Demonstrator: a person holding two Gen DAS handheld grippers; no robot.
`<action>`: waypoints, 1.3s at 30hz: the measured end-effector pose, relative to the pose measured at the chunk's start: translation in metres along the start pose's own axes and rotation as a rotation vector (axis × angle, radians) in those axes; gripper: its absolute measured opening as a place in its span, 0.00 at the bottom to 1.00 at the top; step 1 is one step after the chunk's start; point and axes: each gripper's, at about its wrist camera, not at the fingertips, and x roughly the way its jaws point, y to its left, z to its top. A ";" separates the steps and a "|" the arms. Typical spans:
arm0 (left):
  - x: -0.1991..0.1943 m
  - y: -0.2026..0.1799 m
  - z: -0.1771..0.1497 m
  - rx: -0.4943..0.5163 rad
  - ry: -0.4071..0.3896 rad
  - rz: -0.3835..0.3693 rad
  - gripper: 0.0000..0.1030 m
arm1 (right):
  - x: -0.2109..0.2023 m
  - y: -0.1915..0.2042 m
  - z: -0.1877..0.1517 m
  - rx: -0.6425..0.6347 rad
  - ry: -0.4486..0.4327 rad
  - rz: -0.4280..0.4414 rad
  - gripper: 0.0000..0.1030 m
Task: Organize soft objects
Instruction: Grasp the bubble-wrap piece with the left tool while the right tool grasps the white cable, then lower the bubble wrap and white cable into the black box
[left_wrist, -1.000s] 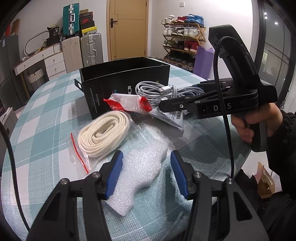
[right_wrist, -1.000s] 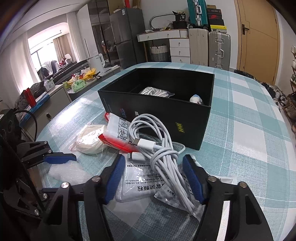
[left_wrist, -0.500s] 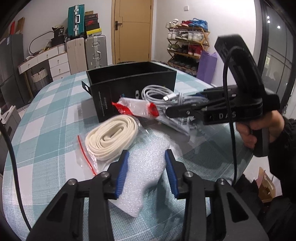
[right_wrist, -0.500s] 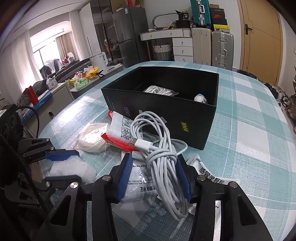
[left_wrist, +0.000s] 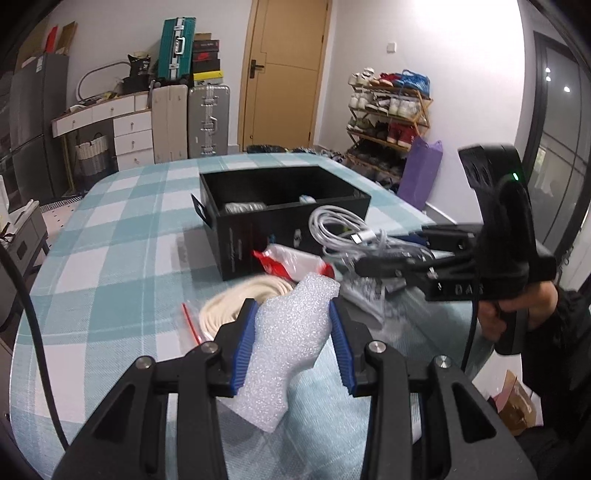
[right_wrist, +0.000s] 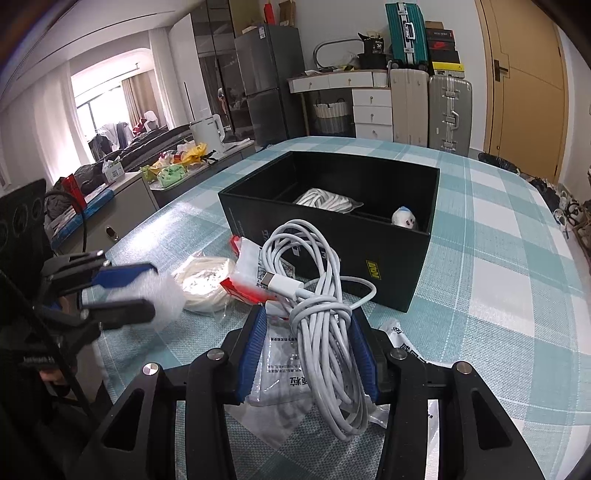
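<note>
On the checked tablecloth (right_wrist: 480, 236), seen from the right wrist view, the left gripper (right_wrist: 147, 291) sits at the far left, its blue pads clamped on a piece of white foam wrap (left_wrist: 291, 332) lifted off the cloth. Just right of it lies a coil of cream strap (right_wrist: 205, 278) in a clear bag, then a red-and-white packet (right_wrist: 247, 269) (print unreadable). Next comes the right gripper (right_wrist: 308, 343); its jaws have just been closing and now squeeze a bundled white charging cable (right_wrist: 321, 314), which hangs above flat printed plastic bags (right_wrist: 280, 373). Behind the cable stands an open black box (right_wrist: 388, 258), holding another white cable bundle (right_wrist: 325, 199) and a small white toy (right_wrist: 404, 218). The box touches neither gripper.
</note>
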 end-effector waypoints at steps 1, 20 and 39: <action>0.000 0.001 0.003 -0.005 -0.005 0.004 0.36 | -0.001 0.001 0.001 0.000 -0.003 0.002 0.44; 0.006 0.013 0.049 -0.042 -0.091 0.053 0.37 | -0.042 0.018 0.021 -0.021 -0.108 0.034 0.44; 0.021 0.026 0.086 -0.065 -0.131 0.071 0.37 | -0.078 0.025 0.058 -0.001 -0.185 0.039 0.44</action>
